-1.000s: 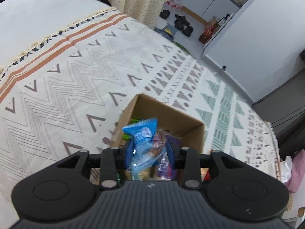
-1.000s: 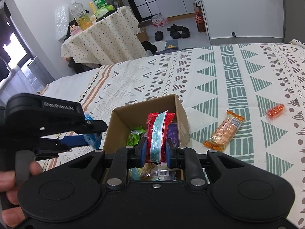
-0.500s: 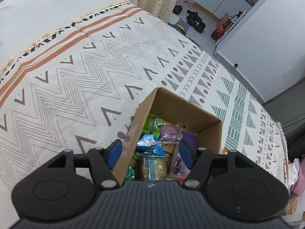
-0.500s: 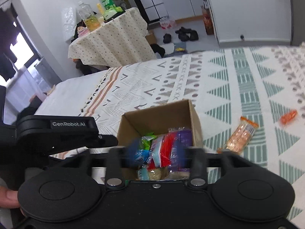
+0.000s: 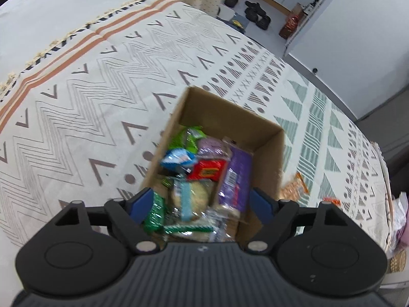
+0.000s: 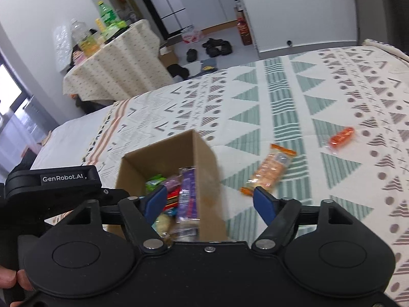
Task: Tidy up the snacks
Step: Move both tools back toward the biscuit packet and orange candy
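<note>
An open cardboard box (image 5: 225, 112) sits on the patterned bedspread and holds several snack packets, among them a blue one (image 5: 177, 158), a red one (image 5: 207, 170) and a purple one (image 5: 236, 176). My left gripper (image 5: 203, 204) is open and empty just above the box's near end. My right gripper (image 6: 211, 202) is open and empty over the box (image 6: 204, 158). An orange cracker packet (image 6: 271, 170) and a small orange packet (image 6: 341, 138) lie on the bedspread to the right of the box.
The left gripper's body (image 6: 51, 186) shows at the left of the right wrist view. A draped table (image 6: 115, 61) with bottles stands beyond the bed. Shoes (image 6: 214, 47) and a bag lie on the floor near white cabinets.
Both grippers opened: the left let go of the blue packet and the right let go of the red packet, and both now lie in the box. Both grippers have pulled back a little.
</note>
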Available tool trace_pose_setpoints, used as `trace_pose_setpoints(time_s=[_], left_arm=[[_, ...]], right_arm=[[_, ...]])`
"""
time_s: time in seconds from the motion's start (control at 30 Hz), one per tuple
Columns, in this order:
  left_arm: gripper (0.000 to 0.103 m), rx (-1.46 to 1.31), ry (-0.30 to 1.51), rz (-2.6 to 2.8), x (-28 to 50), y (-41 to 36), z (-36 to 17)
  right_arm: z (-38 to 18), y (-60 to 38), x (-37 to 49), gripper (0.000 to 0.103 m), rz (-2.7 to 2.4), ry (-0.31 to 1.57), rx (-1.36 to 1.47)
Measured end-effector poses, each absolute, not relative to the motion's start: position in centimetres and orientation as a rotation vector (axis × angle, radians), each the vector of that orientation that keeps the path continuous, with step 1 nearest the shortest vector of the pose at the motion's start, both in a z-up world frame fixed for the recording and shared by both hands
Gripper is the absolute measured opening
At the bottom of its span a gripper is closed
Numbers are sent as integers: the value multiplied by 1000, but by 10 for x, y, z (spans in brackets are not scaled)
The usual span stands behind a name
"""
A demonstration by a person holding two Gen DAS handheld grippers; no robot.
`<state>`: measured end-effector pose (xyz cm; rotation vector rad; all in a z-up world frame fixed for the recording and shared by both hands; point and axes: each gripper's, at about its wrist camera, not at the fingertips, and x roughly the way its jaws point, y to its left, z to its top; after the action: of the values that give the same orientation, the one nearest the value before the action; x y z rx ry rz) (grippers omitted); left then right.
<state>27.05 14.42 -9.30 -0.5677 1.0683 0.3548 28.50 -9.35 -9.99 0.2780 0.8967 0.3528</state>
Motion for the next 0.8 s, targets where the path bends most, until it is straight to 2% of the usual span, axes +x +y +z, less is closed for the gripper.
trace_pose_setpoints(time_s=[0.07, 0.2, 0.3, 0.43, 0.8], left_arm=[[84, -547, 1058, 349, 271, 134, -91], [97, -534, 1037, 335, 272, 116, -88], [103, -527, 1033, 329, 273, 104, -87], [103, -516, 1027, 316, 275, 89, -86], [103, -503, 1016, 281, 280, 53, -86]], right_arm=[[-100, -102, 282, 81, 332, 888, 275], [-102, -119, 281, 85, 313, 884, 282], [-103, -131, 280, 88, 296, 879, 289], [-104, -147, 280, 93, 278, 874, 303], [-107, -176, 278, 98, 270, 862, 279]])
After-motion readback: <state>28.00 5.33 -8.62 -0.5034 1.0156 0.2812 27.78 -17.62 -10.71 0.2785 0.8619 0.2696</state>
